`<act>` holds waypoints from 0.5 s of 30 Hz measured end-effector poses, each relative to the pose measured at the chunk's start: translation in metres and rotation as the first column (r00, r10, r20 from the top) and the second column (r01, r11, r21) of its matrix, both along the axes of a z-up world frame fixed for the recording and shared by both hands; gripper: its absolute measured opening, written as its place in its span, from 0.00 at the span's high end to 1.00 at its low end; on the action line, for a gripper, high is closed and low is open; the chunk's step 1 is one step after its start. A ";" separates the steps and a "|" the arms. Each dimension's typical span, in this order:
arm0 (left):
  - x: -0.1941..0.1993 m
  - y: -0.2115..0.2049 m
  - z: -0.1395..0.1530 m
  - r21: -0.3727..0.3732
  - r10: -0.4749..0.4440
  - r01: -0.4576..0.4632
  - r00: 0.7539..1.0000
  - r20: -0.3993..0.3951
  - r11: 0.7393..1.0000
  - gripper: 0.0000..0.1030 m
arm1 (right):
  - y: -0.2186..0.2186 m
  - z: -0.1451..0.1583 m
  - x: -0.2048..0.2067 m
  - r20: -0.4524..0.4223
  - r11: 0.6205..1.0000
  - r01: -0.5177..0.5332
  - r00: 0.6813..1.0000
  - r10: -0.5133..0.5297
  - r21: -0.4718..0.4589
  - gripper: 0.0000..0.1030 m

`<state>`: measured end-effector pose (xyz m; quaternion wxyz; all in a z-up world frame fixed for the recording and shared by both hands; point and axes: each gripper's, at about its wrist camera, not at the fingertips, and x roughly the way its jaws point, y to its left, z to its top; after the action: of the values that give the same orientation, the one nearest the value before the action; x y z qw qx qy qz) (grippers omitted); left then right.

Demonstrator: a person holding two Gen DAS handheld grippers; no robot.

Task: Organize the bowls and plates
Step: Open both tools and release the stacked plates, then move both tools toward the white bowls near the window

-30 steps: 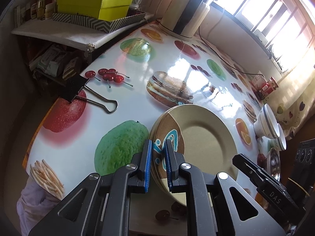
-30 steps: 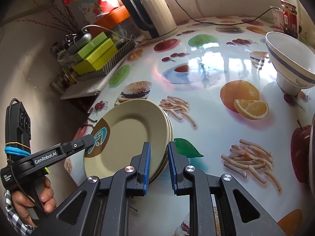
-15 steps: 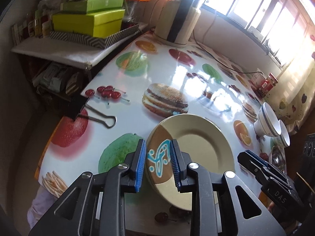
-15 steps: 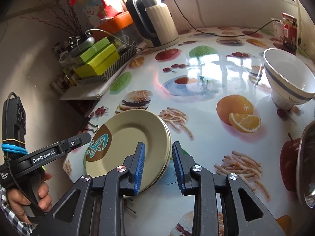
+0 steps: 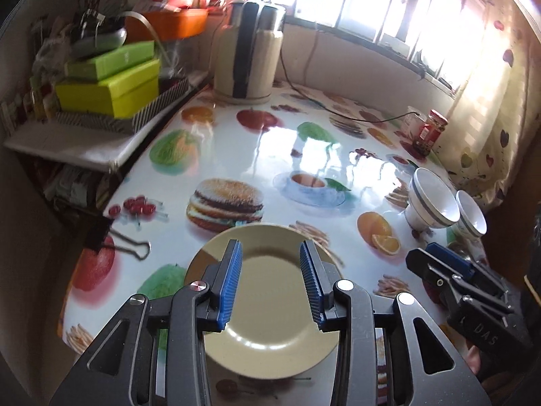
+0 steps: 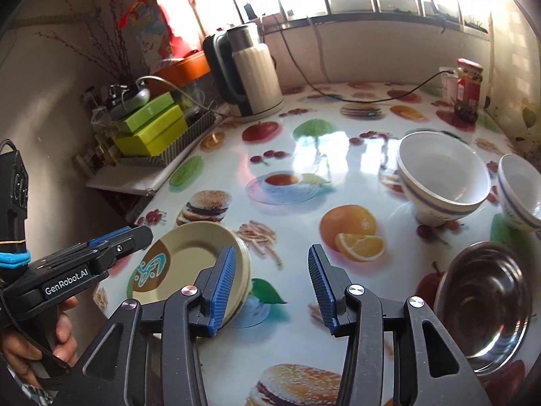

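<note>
A stack of beige plates (image 5: 270,308) with a blue-and-brown mark lies flat on the fruit-print table (image 5: 304,142) near its front left edge. My left gripper (image 5: 270,253) hangs above the stack, jaws opening, pads clear of the plates. My right gripper (image 6: 272,253) is also opening, with only tablecloth in its gap, and its left finger (image 6: 223,277) overlaps the plates' (image 6: 189,260) right rim. Two white bowls with blue bands (image 6: 443,182) (image 6: 520,189) stand at the right. A steel bowl (image 6: 483,301) sits in front of them.
A cream kettle (image 6: 250,74) with its cord stands at the back. Green boxes (image 5: 111,84) are stacked on a side shelf to the left. A red-lidded jar (image 6: 468,91) is at the back right. A black binder clip (image 5: 118,240) grips the table's left edge.
Both grippers, shut on the plate stack's rims a second ago, have opened and lifted away. The plates now lie flat on the table.
</note>
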<state>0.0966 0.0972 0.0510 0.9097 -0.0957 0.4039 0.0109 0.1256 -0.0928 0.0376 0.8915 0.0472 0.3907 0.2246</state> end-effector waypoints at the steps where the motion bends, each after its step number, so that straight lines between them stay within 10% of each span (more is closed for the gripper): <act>1: 0.001 -0.006 0.003 0.030 -0.013 0.013 1.000 0.016 0.999 0.64 | -0.005 0.002 0.000 0.005 1.000 0.010 1.000 -0.010 -0.002 0.54; 15: 0.025 -0.075 0.019 0.077 -0.168 0.161 0.982 0.084 0.984 0.64 | -0.061 0.020 0.014 0.045 0.990 0.139 0.989 -0.138 -0.016 0.52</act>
<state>0.1219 0.0220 0.0696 0.9276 -0.0307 0.3683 -0.0546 0.1399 -0.1540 0.0580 0.9137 0.0609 0.3688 0.1592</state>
